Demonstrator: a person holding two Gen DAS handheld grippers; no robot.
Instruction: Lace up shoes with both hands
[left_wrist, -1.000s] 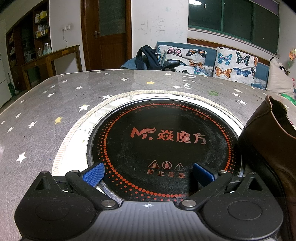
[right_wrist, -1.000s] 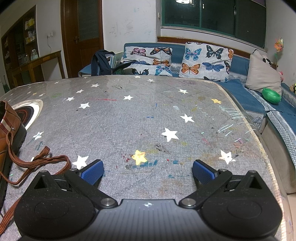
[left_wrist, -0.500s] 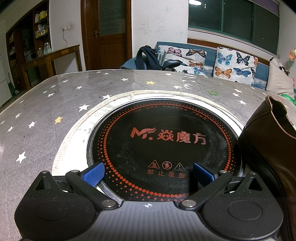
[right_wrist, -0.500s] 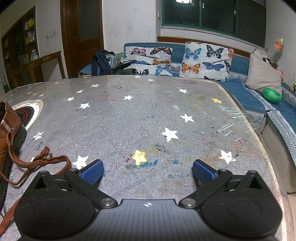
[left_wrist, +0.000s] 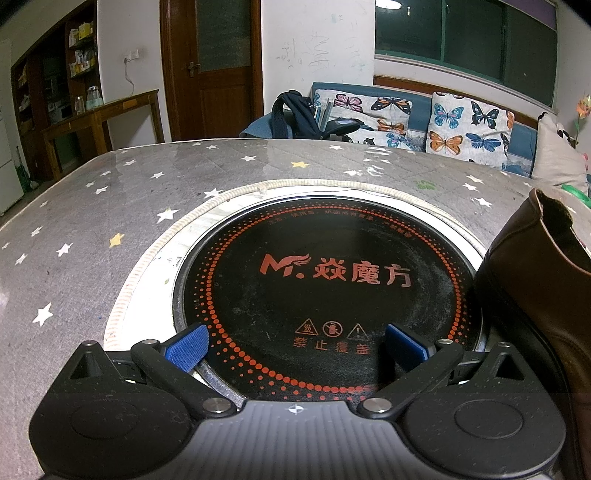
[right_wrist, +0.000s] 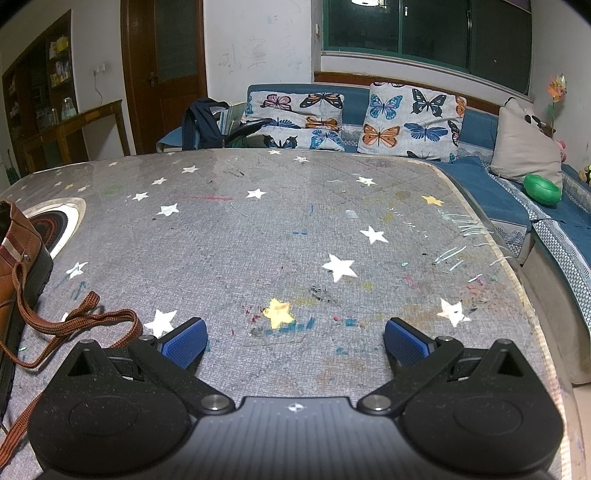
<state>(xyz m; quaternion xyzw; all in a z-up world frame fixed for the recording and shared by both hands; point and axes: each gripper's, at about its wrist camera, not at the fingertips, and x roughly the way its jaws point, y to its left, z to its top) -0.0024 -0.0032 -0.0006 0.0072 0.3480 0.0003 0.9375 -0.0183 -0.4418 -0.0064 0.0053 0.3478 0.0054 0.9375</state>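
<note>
A brown leather shoe stands at the right edge of the left wrist view, its heel and collar toward me. In the right wrist view the same shoe sits at the far left edge. Its brown flat lace lies loose in loops on the cloth just left of the right gripper. My left gripper is open and empty, low over the black hotplate. My right gripper is open and empty over bare cloth, to the right of the lace.
A grey star-printed cloth covers the table. A round black induction hotplate is set into it, left of the shoe. The table's right edge drops off toward a blue sofa with butterfly cushions.
</note>
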